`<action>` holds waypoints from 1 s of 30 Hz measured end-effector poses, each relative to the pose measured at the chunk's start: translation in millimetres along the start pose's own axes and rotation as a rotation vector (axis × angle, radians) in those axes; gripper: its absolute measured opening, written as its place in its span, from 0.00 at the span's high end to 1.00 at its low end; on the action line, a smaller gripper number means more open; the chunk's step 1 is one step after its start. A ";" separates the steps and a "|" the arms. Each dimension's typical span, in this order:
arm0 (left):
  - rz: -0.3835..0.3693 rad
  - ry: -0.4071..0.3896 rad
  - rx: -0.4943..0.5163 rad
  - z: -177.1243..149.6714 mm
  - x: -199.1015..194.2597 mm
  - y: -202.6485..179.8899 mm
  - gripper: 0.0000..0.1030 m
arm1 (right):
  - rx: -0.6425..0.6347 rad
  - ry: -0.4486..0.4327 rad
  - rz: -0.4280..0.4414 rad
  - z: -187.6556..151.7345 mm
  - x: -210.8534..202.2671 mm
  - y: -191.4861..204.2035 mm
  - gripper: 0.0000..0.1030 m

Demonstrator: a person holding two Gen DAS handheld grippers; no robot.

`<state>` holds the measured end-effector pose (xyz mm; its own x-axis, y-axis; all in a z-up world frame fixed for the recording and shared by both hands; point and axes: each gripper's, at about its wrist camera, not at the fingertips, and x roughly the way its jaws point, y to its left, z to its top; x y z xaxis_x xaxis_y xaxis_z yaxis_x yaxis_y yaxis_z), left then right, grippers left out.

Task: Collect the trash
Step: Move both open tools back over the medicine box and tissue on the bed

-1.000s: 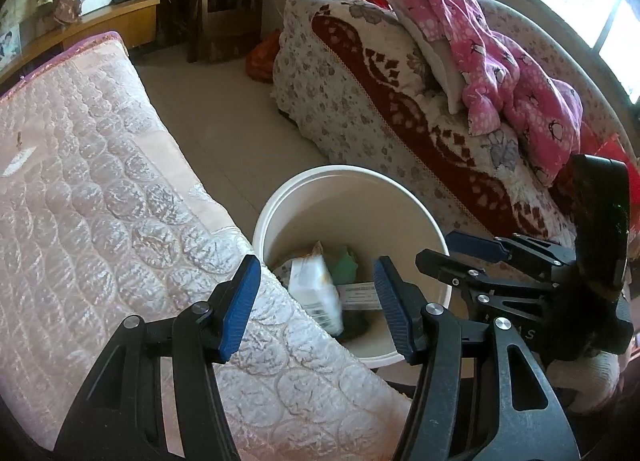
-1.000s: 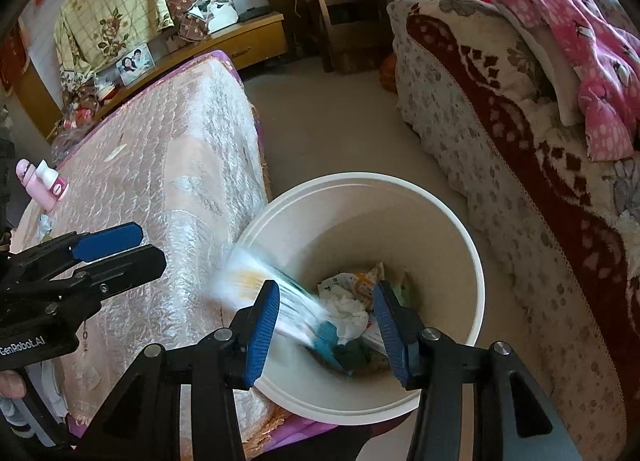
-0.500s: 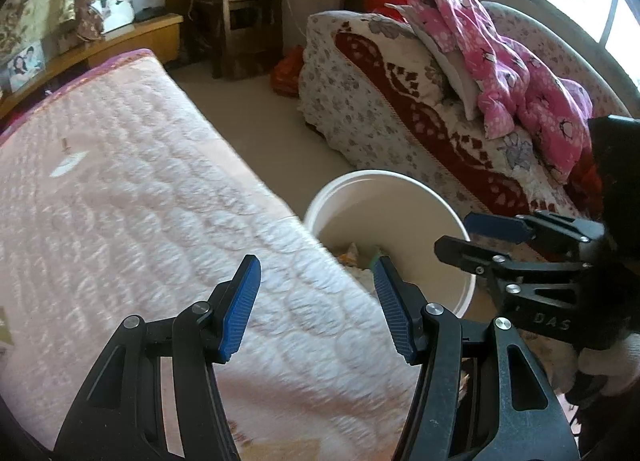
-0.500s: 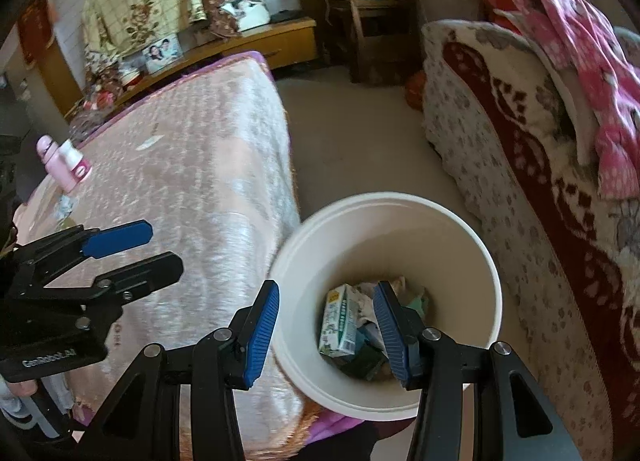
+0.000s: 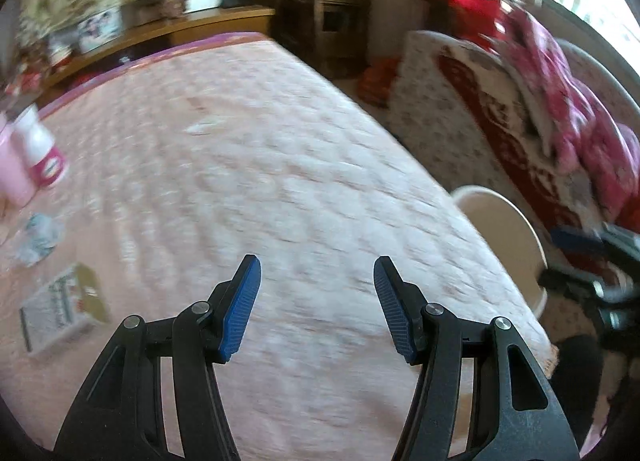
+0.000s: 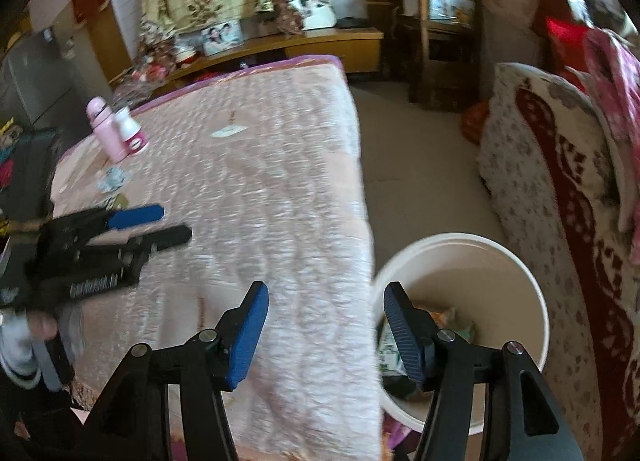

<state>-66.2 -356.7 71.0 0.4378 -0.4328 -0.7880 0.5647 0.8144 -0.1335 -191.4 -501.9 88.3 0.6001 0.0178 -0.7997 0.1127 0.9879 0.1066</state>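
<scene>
Although motion blur softens the left wrist view, the small carton [image 5: 64, 311] and crumpled wrapper [image 5: 38, 237] remain identifiable near the left edge of the quilted bed [image 5: 280, 181]. Both the left gripper [image 5: 316, 307] and right gripper [image 6: 326, 327] are spread wide and empty. Since a second ago, the left gripper has swung from the white bin [image 6: 460, 245] onto the bed. The bin, holding trash, stands on the floor off the bed's right edge, beside a floral sofa [image 6: 560, 189].

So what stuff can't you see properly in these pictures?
- Trash inside the round white plastic bucket: right wrist view, partly hidden by the right gripper; left wrist view, hidden by the pink quilted mattress.
- Print on the small flat white box: left wrist view, motion-blurred.
- Crumpled pale wrapper: blurred, unidentifiable.
</scene>
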 end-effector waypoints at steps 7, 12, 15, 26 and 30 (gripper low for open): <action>0.098 -0.031 -0.116 30.1 8.0 73.5 0.44 | -0.071 0.037 0.036 1.1 16.5 38.6 0.44; 0.138 -0.011 -0.192 33.4 21.4 116.9 0.44 | -0.099 0.066 0.042 -0.1 26.6 49.2 0.44; 0.119 0.036 -0.187 20.9 26.5 126.7 0.44 | -0.105 0.082 0.044 1.9 33.0 53.5 0.44; -0.002 0.148 -0.168 -65.2 -36.0 148.4 0.44 | -0.166 0.090 0.100 9.5 41.6 91.4 0.43; 0.009 0.156 -0.214 -98.9 -70.6 173.3 0.44 | -0.196 0.101 0.127 9.8 48.9 112.3 0.43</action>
<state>-68.5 -146.8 44.1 0.3199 -0.3738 -0.8706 0.3932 0.8884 -0.2369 -141.6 -391.5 66.9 0.5164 0.1490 -0.8433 -0.1198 0.9876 0.1012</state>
